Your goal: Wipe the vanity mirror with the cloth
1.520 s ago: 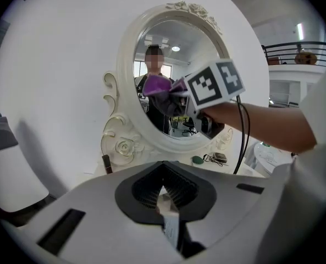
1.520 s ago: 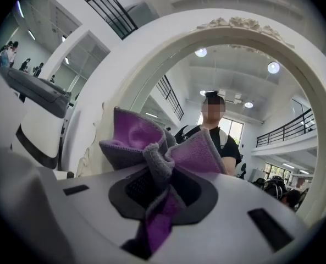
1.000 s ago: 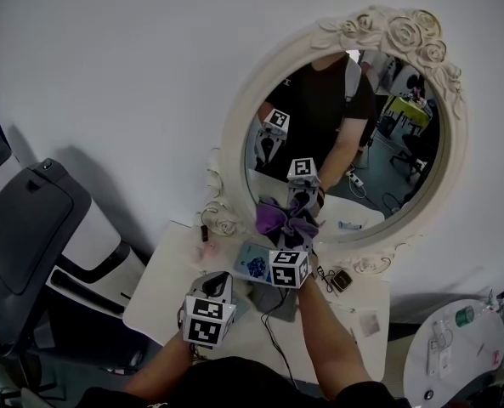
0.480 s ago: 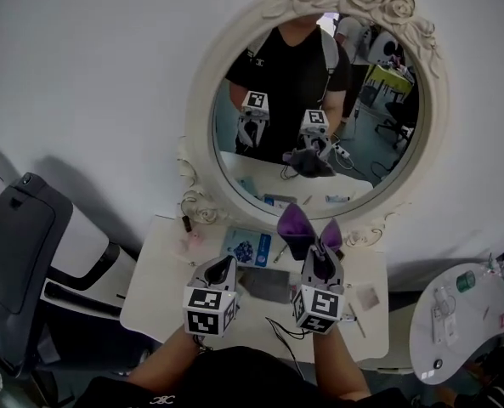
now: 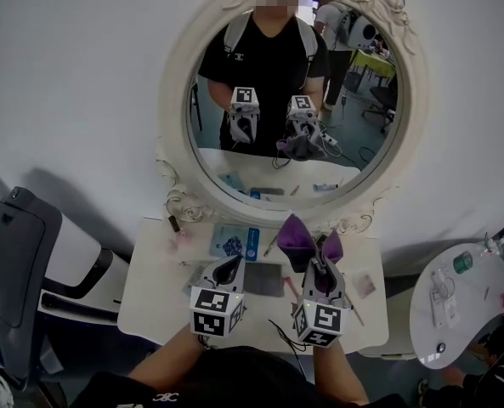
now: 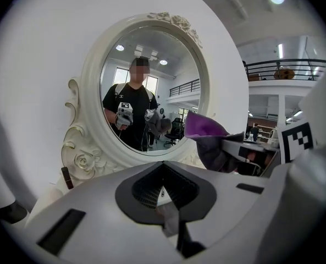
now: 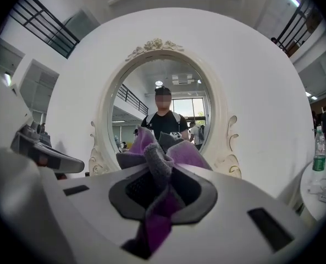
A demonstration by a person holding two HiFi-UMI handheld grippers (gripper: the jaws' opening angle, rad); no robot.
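Head view: left gripper and right gripper sit side by side over the small white table, short of the oval white rose-carved vanity mirror. The bunched purple-and-grey fabric cloth is at the right gripper's tip, off the glass. Left gripper view: jaws closed together, nothing between them. Right gripper view: jaws clamped on the cloth, folds sticking out past the tips toward the mirror.

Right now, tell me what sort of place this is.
Probably a vanity corner staged inside an open office or lab: an ornate mirror above a small white table, an office chair in its reflection, a mezzanine railing nearby.
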